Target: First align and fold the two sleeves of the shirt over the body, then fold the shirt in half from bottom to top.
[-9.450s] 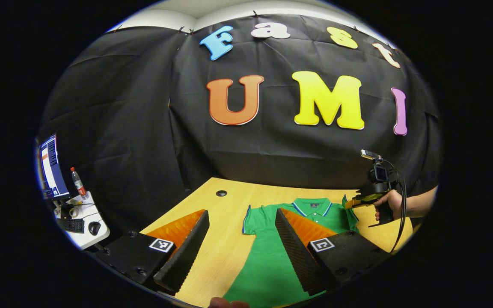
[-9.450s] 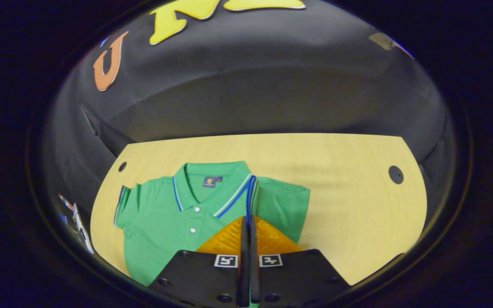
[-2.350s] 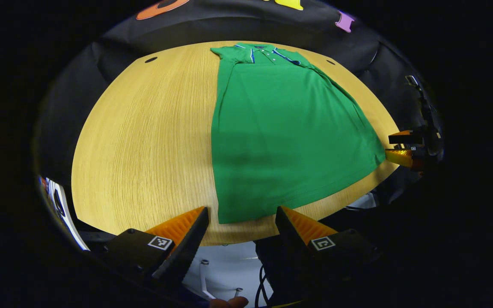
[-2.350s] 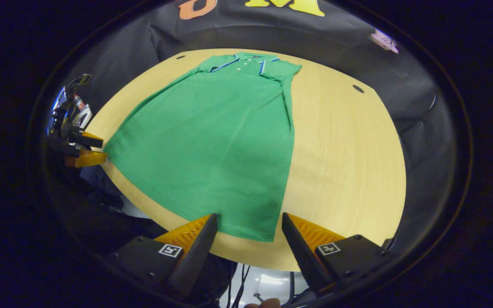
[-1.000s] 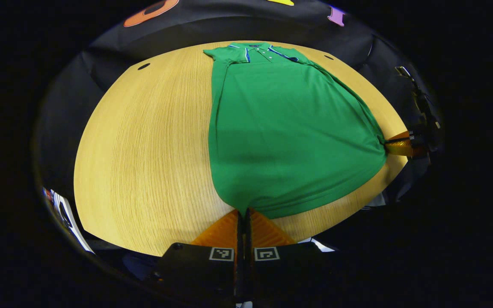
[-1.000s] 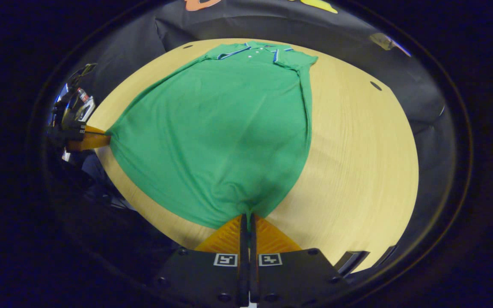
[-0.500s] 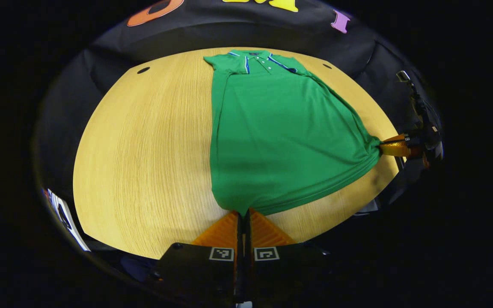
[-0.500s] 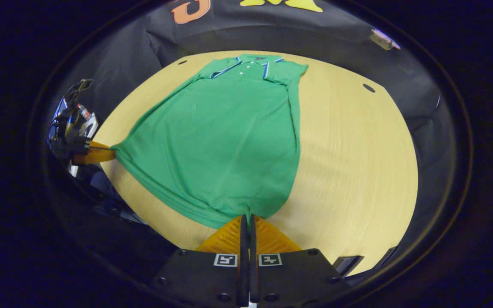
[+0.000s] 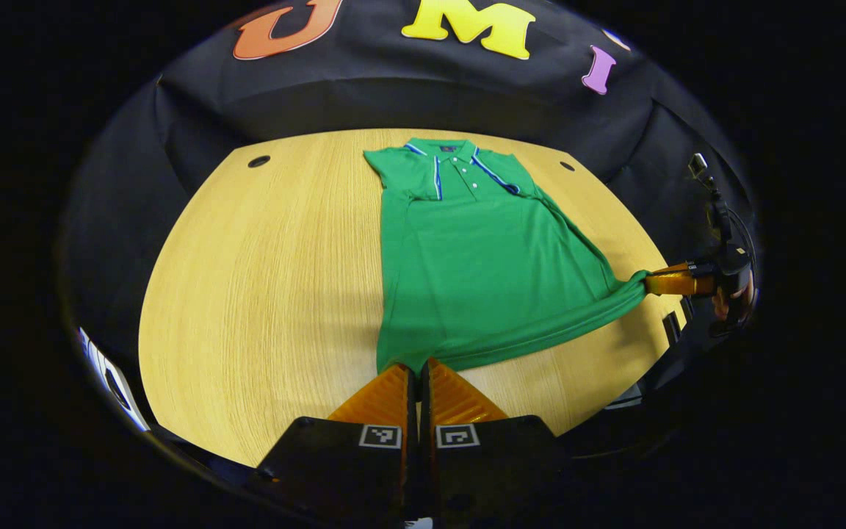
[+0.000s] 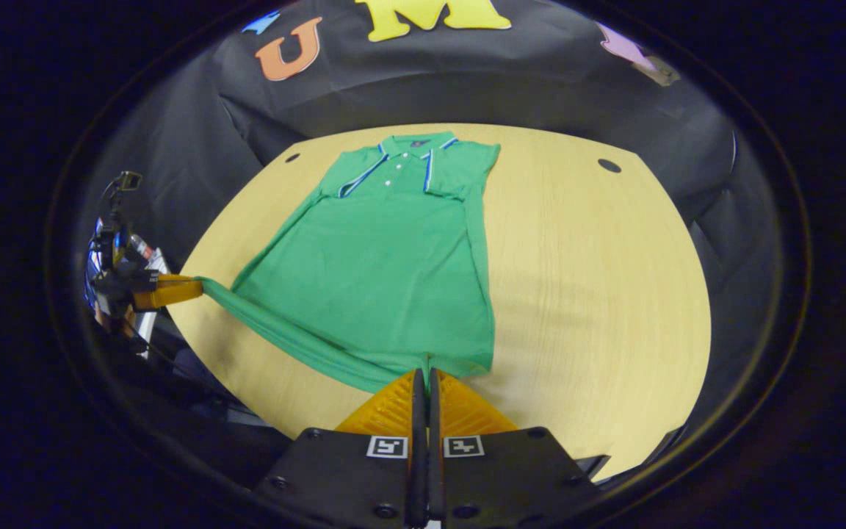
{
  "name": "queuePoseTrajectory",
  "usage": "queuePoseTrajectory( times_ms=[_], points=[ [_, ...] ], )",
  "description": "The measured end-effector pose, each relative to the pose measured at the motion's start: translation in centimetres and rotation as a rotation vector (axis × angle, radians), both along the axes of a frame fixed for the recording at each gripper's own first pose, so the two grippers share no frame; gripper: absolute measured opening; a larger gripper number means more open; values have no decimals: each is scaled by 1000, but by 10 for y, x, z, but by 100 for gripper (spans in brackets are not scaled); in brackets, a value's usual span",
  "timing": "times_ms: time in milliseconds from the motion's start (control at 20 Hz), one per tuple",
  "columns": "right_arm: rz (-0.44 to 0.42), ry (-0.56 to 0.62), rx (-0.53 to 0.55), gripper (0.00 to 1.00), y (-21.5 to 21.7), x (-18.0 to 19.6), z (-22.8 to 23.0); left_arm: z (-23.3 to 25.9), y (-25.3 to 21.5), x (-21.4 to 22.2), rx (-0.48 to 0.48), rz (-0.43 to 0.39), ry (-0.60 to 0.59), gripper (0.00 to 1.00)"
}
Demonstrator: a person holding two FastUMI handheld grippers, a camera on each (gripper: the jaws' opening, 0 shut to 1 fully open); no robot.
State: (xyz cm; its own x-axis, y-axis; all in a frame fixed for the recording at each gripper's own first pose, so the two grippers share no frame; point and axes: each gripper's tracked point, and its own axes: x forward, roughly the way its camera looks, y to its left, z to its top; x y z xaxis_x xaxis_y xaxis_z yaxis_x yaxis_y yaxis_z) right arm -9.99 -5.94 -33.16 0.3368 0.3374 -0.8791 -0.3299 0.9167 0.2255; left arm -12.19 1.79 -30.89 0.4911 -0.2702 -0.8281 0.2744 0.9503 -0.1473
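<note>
1. Shirt point(image 9: 482, 257): green polo with blue-and-white trim on the collar point(image 9: 443, 149), lying front-up on the wooden table point(image 9: 261, 279). Collar end is at the far edge, hem end toward the near edge.
2. Both sleeves point(image 10: 460, 170) are folded in over the chest, so the outline is a long narrow panel.
3. Hem point(image 10: 305, 349) is off the table between the two near corners, pulled into a taut band with the fabric bunched at each corner. The upper body is flat on the wood.
4. Left gripper point(image 9: 417, 371): fingers pressed together, pinching the shirt's near-left hem corner right at the tips.
5. Right gripper point(image 10: 427, 375): fingers pressed together too, clamped on the near-right hem corner.
6. In the left gripper view, the right gripper sits far out at the right table edge with the hem stretched to it; part of a hand point(image 9: 733, 297) shows behind it.
7. The shirt extends away from both grippers toward the back wall.
</note>
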Motion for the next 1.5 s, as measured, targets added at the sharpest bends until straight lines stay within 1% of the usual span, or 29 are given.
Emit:
queuePoseTrajectory(
  times_ms=[300, 450, 500, 550, 600, 650, 700, 750, 850, 900, 1000, 1100, 1150, 1250, 1300, 1350, 1500],
  points=[
    [-58, -62, 54, 3, 8, 45, 26, 28, -6, 51, -19, -7, -106, 3],
    [-76, -91, 72, 5, 10, 67, 38, 41, -6, 76, -38, 3, -151, 3],
    [-81, -106, 77, 3, 11, 75, 44, 45, -5, 84, -45, 8, -163, 3],
    [-83, -121, 81, 3, 12, 85, 50, 50, -4, 92, -51, 15, -177, 3],
    [-84, -139, 85, 0, 13, 94, 56, 55, -2, 101, -56, 22, -192, 3],
    [-84, -158, 87, 3, 15, 105, 62, 61, -2, 110, -64, 26, -206, 3],
    [-82, -177, 90, 3, 17, 115, 68, 67, -2, 119, -71, 30, -222, 3],
    [-79, -193, 94, 0, 19, 125, 74, 72, 1, 127, -67, 29, -242, 3],
    [-71, -228, 96, 0, 25, 146, 85, 84, 2, 146, -65, 26, -282, 3],
    [-68, -245, 97, 3, 27, 156, 91, 90, 0, 156, -63, 19, -300, 3],
    [-66, -266, 101, 3, 32, 174, 99, 101, -1, 176, -64, 7, -331, 3],
    [-78, -275, 114, 3, 37, 193, 106, 111, -6, 197, -79, 1, -355, 3],
    [-83, -286, 117, 0, 38, 202, 110, 117, -8, 208, -91, 6, -364, 3],
    [-95, -310, 115, 0, 39, 226, 117, 127, -7, 227, -111, 19, -384, 3],
    [-104, -320, 123, 3, 41, 236, 121, 130, -5, 240, -111, 23, -396, 3],
    [-114, -333, 126, 0, 43, 248, 124, 133, -5, 251, -114, 29, -406, 3],
    [-130, -371, 123, 5, 46, 283, 128, 140, -8, 287, -141, 50, -431, 3]
  ],
)
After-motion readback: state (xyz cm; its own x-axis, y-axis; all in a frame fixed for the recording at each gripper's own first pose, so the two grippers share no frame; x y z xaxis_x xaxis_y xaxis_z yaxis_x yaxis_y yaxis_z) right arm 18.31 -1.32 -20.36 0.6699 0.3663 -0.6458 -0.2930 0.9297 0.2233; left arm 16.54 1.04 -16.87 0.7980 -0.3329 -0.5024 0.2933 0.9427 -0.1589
